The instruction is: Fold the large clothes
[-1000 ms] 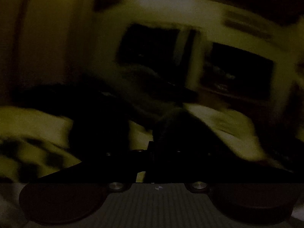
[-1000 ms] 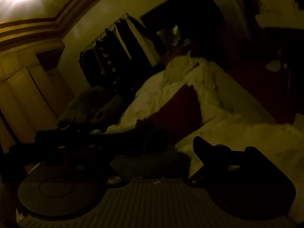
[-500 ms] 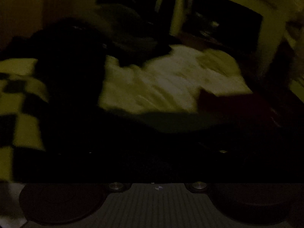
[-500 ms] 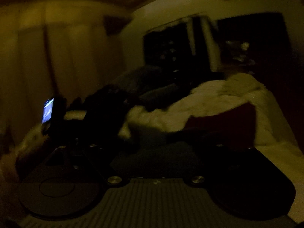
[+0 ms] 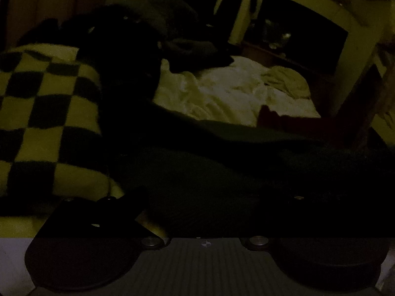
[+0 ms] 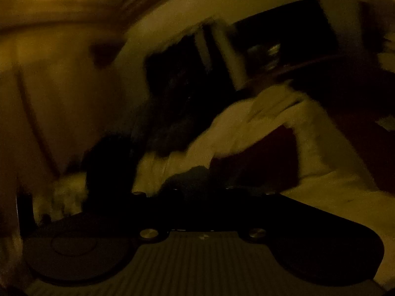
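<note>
A dark, soft garment [image 5: 197,172] sprawls across a dim bed beside a fuzzy checkered blanket [image 5: 49,103] and rumpled white bedding [image 5: 234,91]. The left gripper [image 5: 209,197] gapes wide above it; the right gripper [image 6: 202,192] is closed, its catch indiscernible.

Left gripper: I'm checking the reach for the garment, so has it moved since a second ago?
Yes: left gripper tipped down; the dark opening rose in view.

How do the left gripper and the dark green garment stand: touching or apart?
Cannot tell. In the left wrist view the left gripper frames the dark green garment, but darkness hides any contact.
</note>
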